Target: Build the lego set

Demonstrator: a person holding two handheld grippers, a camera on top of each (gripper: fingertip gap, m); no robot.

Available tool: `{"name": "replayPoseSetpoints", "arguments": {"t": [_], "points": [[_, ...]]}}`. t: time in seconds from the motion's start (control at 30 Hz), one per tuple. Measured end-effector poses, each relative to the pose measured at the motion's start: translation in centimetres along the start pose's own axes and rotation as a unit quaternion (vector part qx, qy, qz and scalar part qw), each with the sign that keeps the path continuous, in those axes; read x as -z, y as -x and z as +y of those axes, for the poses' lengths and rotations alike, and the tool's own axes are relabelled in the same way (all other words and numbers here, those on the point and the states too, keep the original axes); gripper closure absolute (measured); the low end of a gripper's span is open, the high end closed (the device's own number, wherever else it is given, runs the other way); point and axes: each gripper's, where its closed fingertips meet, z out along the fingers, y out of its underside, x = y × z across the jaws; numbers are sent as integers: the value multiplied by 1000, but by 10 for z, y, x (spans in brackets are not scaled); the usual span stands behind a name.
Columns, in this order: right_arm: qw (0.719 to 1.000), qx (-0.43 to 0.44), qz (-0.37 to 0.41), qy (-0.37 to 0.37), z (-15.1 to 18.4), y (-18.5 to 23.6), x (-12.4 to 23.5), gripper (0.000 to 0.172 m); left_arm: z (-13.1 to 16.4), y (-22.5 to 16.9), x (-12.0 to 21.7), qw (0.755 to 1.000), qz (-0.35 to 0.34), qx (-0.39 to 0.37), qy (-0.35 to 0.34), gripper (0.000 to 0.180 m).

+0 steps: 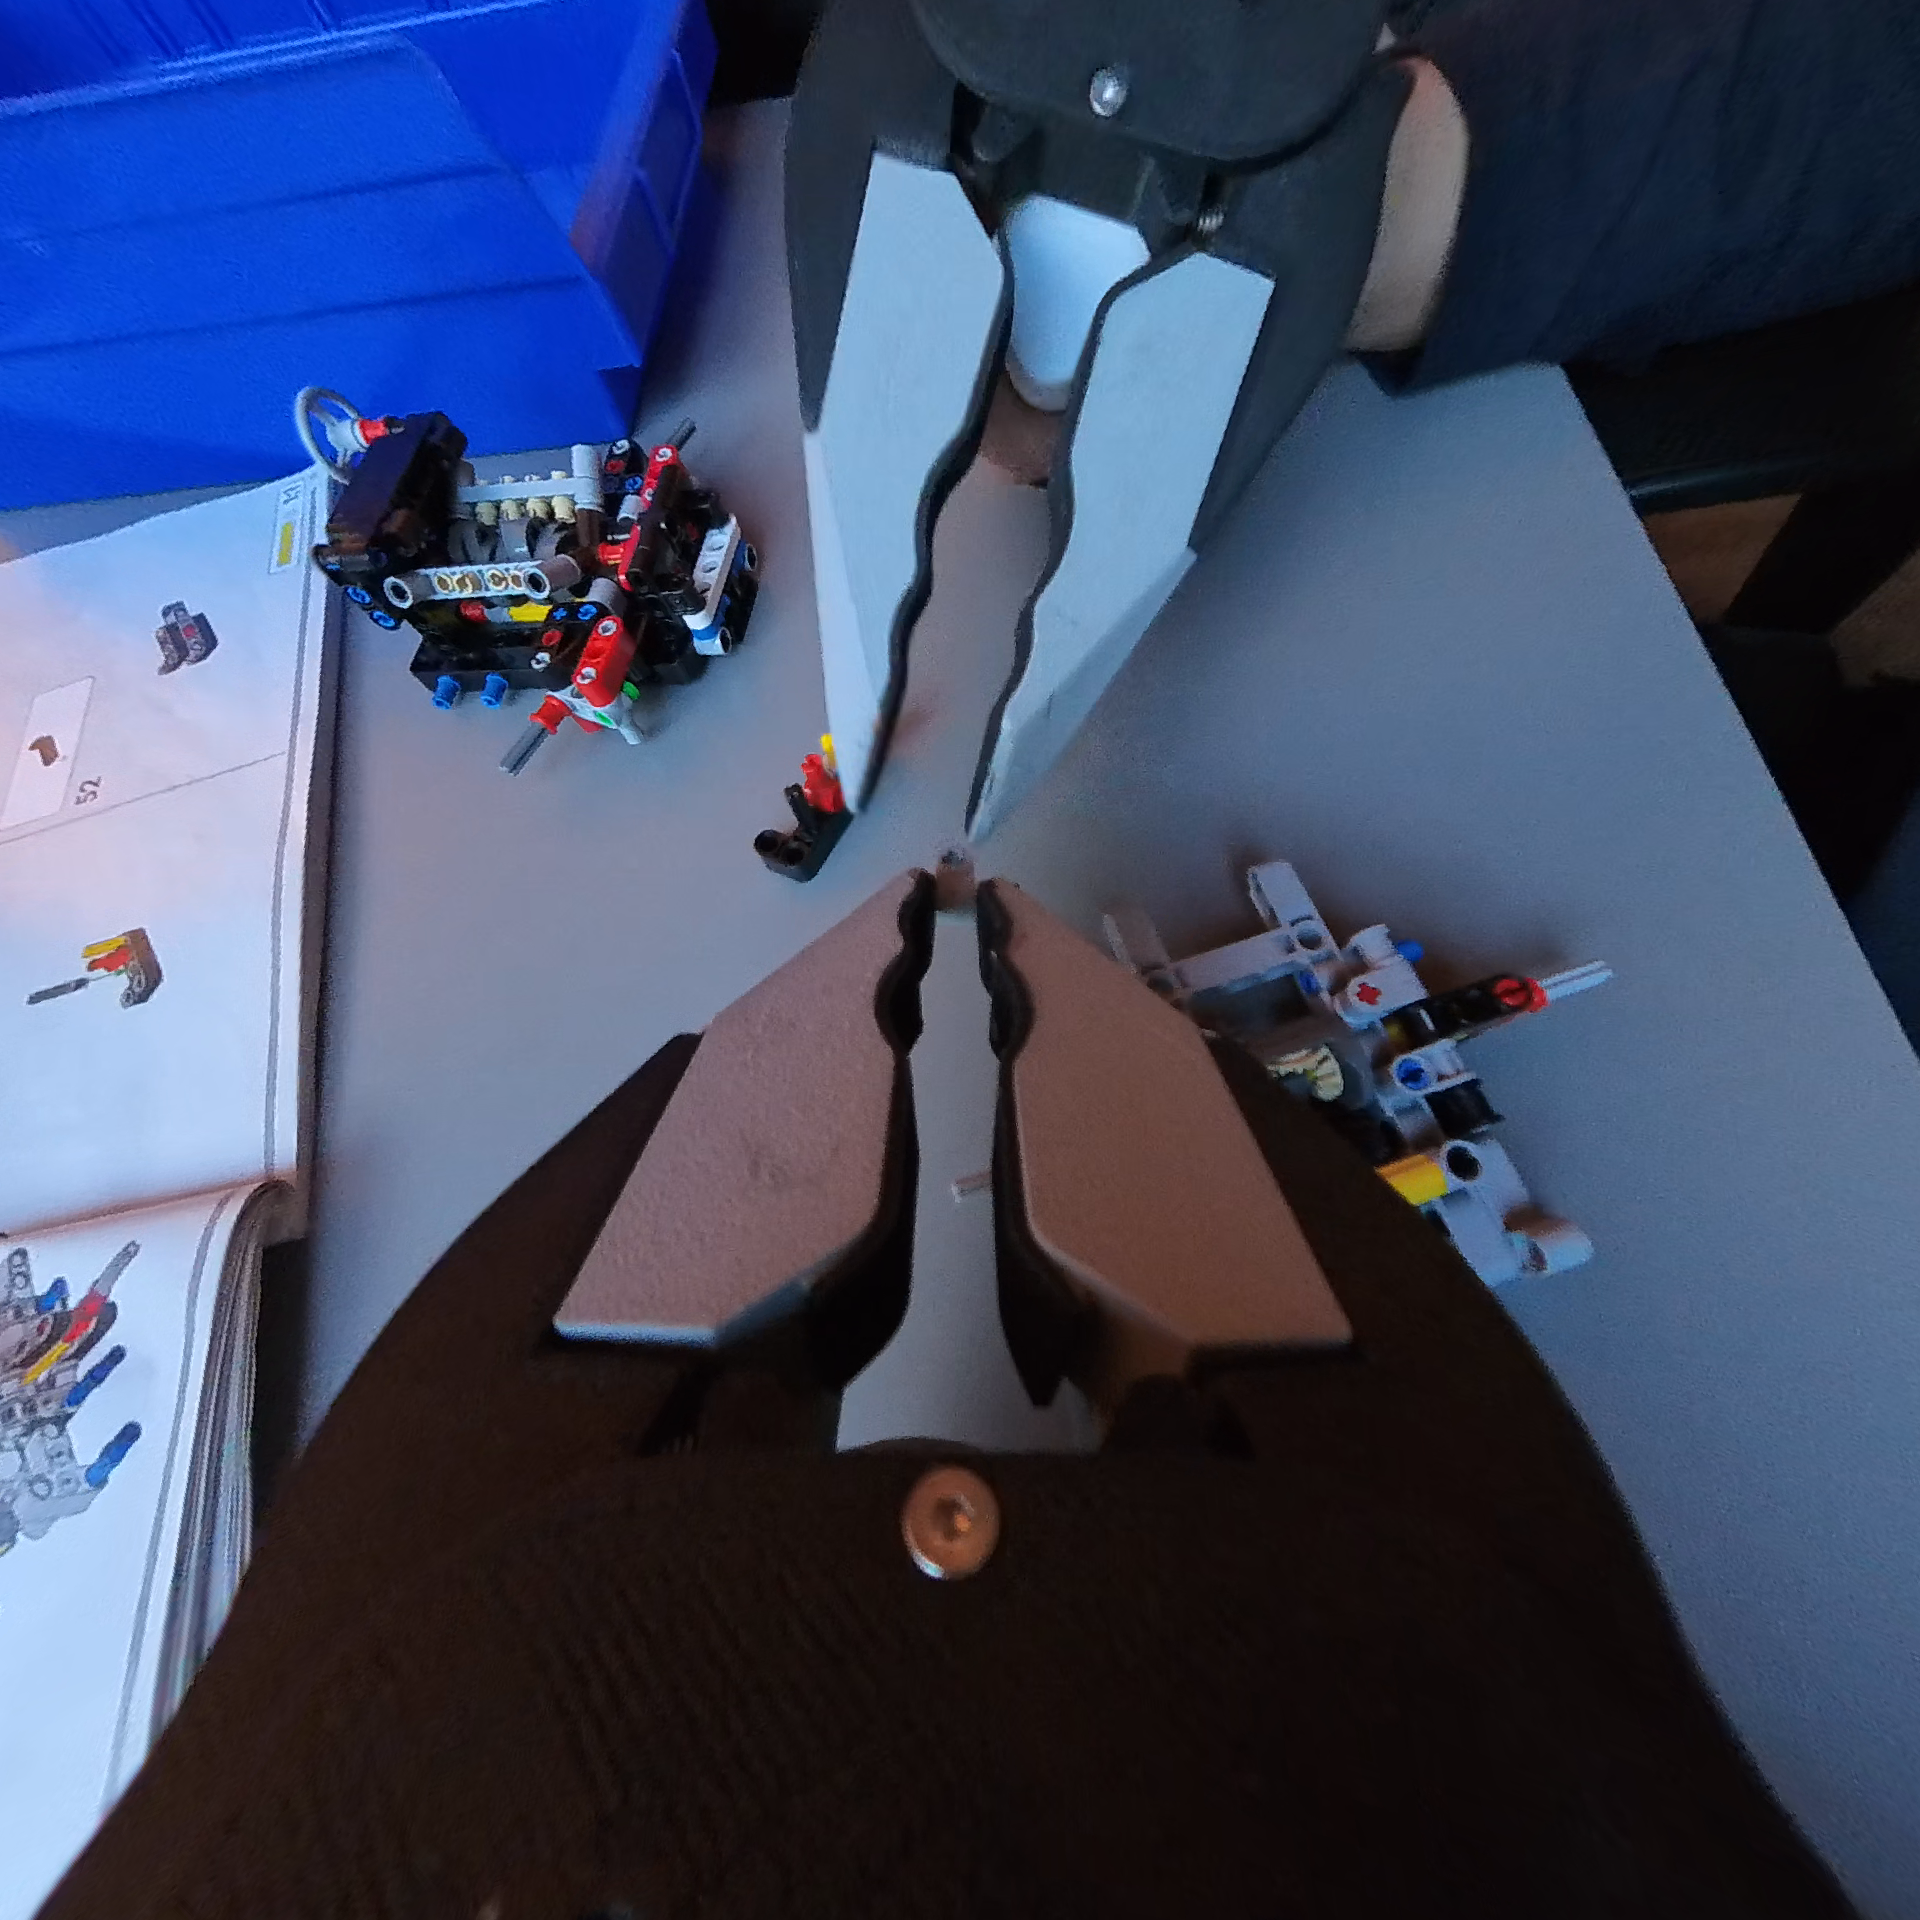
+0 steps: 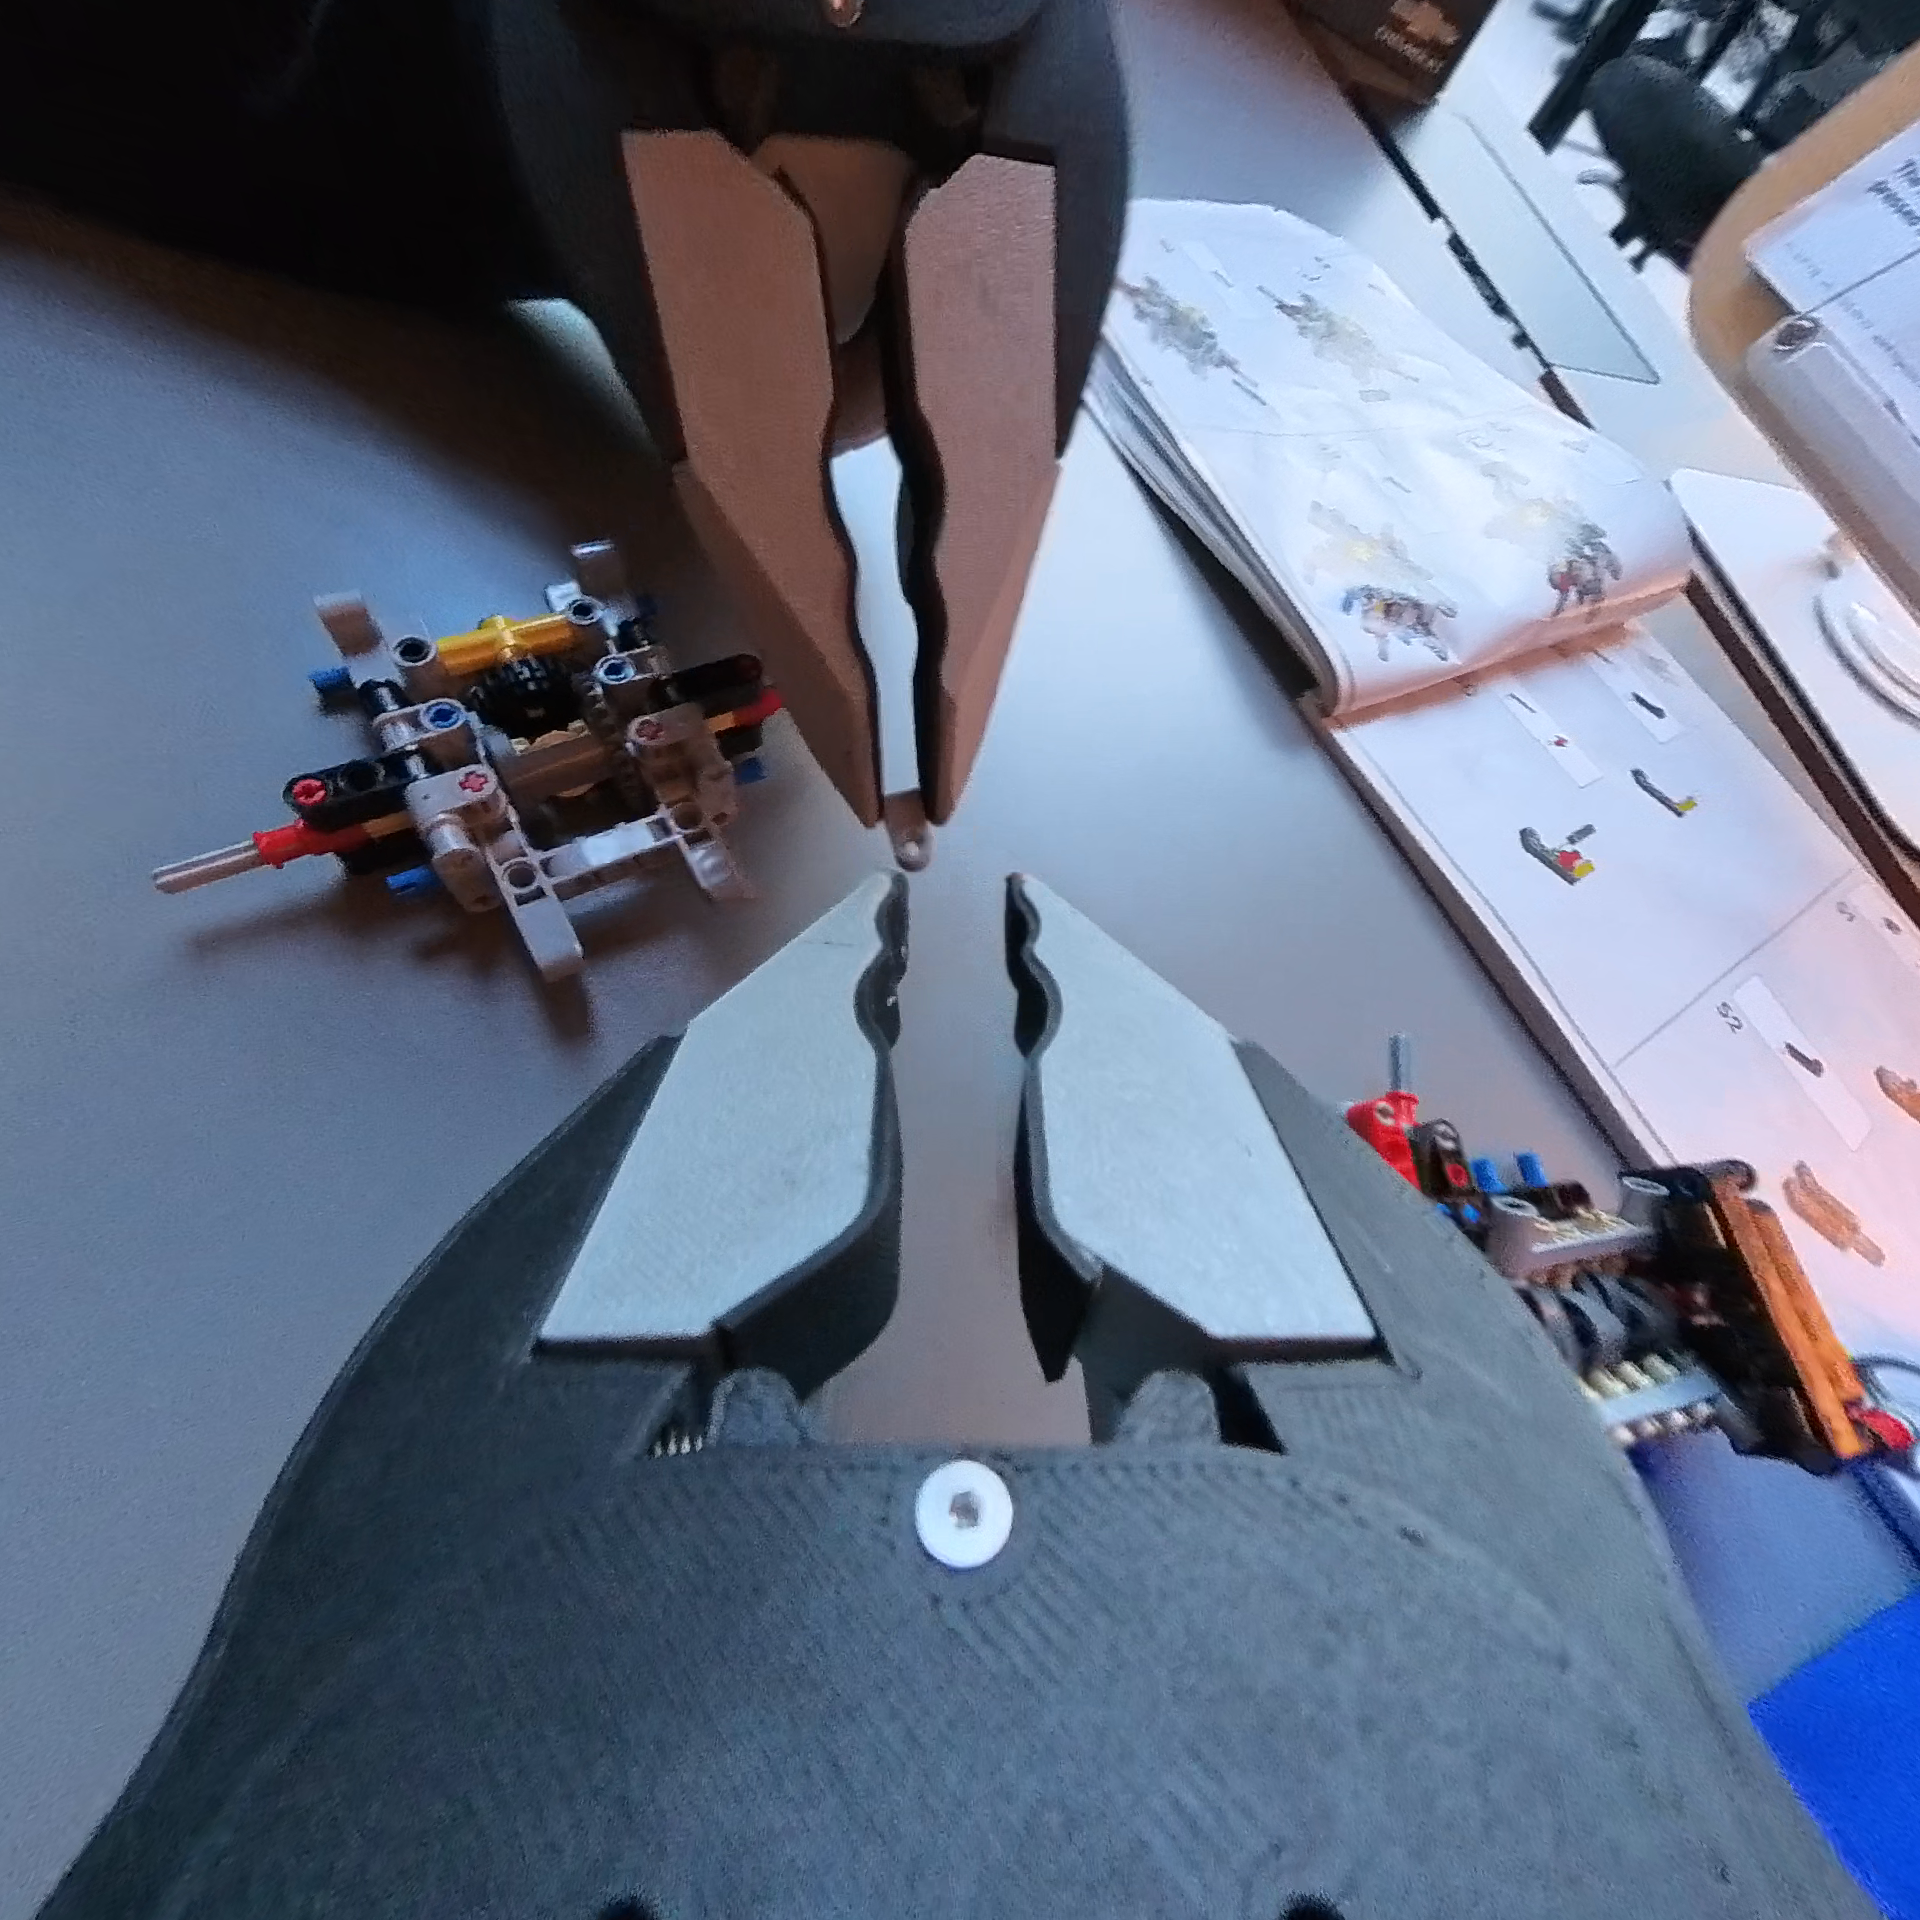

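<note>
Left tool (image 1: 951, 883) clenched on small grey peg (image 2: 906, 831), above counter (image 1: 1351, 727). Right tool (image 2: 954, 883) released, tips just beside peg. Toy-brick builds (image 2: 499, 748) left & right, booklet (image 1: 156, 831) far left.

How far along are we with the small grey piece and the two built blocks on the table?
Done: two assemblies stand built, a black one beside the open instruction book and a grey one. In hand: the left gripper pinches a small grey piece; the right gripper faces it, open and empty. Left: the piece joins nothing yet, and a small black-and-red part lies loose.
</note>
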Motion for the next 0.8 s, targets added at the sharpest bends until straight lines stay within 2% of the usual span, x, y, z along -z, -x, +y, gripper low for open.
{"name": "replayPoseSetpoints", "arguments": {"t": [0.23,0.5,0.7,0.8], "points": [[998,-42,41,20,20,-28,11,150,9,5,-1,1000,8,21,4,175],[995,-59,13,74,41,-22,1,150,11,7,-2,1000,3,2,2,175],[995,-57,9,88,45,-20,0,165,7,8,1,1000,-1,2,-15,175],[994,-58,-9,90,45,-17,-2,167,4,8,3,1000,-2,16,-24,175]]}}
